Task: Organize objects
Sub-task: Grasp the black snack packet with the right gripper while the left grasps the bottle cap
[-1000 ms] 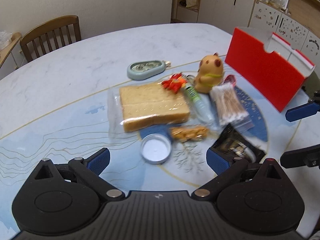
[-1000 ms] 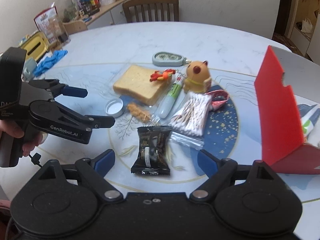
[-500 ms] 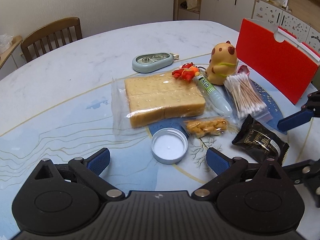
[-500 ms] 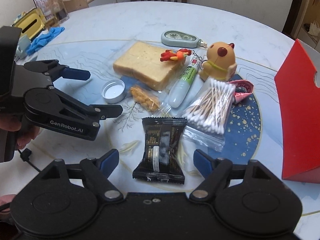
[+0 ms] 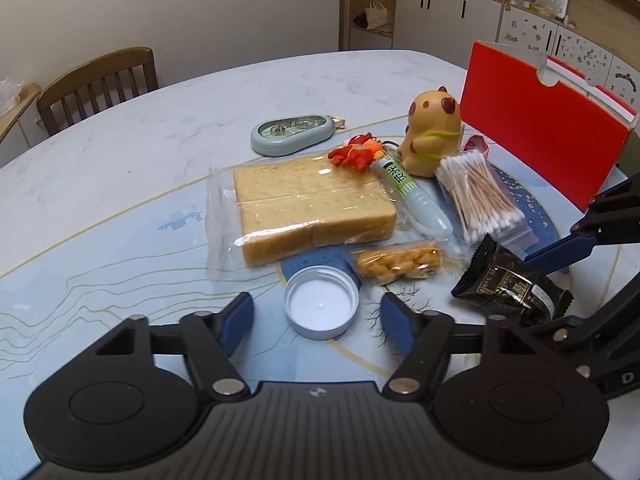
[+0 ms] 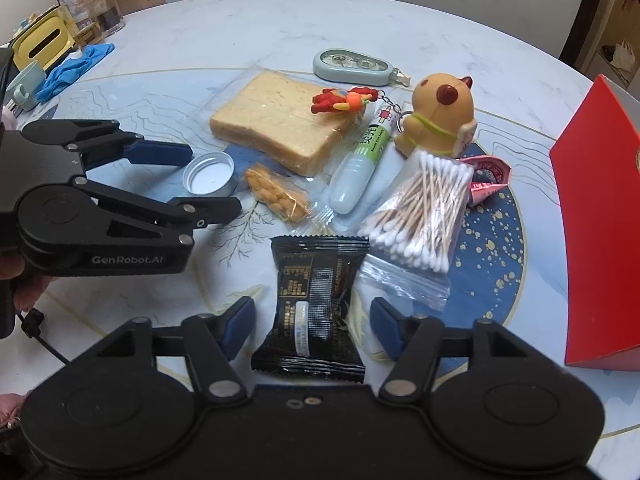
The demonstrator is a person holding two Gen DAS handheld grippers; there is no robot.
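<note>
Across the cluttered counter (image 5: 120,168), both tongs hang apart, left (image 5: 316,316) bracketing the cap (image 5: 321,307), right (image 6: 310,322) the black packet (image 6: 314,304), seemingly lining up grabs.

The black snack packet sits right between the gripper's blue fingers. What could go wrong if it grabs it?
The open right gripper straddles the black crinkly snack packet, which looks puffy and slippery, so it may slide out or get crushed. The clear zip bag of cotton swabs lies partly against the packet's corner, so a lift might drag it along.
</note>
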